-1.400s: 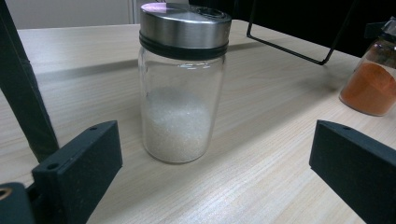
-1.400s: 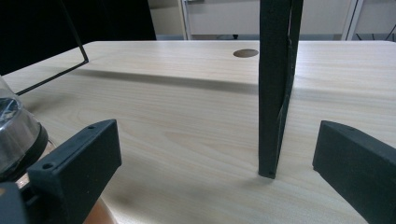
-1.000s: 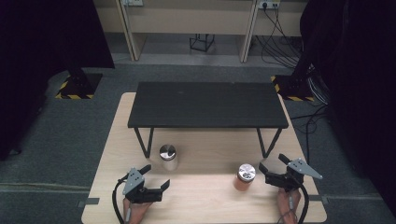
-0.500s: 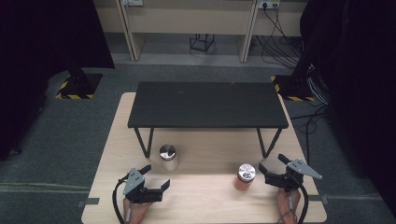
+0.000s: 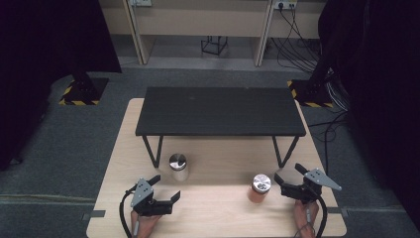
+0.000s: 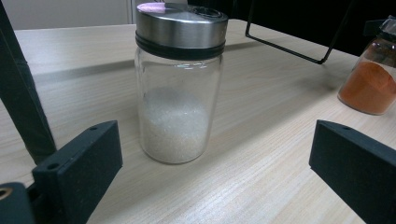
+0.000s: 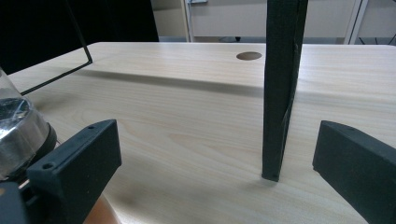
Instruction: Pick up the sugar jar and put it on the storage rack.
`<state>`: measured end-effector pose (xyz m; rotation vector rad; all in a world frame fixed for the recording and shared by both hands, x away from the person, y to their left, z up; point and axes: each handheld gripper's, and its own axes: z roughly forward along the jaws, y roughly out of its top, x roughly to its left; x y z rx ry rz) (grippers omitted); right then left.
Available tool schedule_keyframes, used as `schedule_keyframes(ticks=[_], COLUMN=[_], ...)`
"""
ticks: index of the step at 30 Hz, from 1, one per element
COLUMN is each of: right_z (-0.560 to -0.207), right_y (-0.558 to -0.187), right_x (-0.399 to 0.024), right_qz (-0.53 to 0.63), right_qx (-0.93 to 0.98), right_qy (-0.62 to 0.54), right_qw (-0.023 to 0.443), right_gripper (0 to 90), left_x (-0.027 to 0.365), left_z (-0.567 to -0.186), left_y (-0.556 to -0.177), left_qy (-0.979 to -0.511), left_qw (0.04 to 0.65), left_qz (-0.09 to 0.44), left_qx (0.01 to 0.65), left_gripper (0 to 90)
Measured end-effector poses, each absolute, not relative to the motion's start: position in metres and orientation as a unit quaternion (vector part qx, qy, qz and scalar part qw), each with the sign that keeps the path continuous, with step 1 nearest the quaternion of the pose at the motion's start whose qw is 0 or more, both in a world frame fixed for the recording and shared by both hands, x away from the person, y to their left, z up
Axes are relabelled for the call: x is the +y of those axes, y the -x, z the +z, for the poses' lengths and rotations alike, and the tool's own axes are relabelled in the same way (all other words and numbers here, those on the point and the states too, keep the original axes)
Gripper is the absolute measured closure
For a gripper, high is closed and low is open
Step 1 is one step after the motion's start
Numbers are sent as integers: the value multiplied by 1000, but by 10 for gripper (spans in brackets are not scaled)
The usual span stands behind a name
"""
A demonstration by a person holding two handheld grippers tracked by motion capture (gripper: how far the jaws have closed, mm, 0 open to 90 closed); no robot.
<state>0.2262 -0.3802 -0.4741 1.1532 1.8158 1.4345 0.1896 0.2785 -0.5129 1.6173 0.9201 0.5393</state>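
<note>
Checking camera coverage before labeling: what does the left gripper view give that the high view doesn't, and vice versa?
Left gripper view alone: the white grains filling the lower part of the clear jar, seen side-on, and the orange powder jar at its right edge showing the powder level.

High view alone: both grippers at once, left gripper and right gripper, each open and holding nothing, plus the whole black shelf on the wooden table and the floor around it.

Shared: both jars with metal lids, upright on the table, and the shelf's wire legs.
</note>
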Motion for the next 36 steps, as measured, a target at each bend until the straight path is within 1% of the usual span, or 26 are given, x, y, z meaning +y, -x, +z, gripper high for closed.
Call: schedule_keyframes(ticks=[36], right_z=[-474], right_y=[-226], right_x=[-380], right_qz=[534], right_qx=[676], right_qy=[-427], right_qw=[275], right_gripper=[11], left_x=[277], left_z=[-513], left_y=[-189], left_qy=[-689], left_qw=[565], left_qz=[232], left_qx=[390], left_gripper=[17])
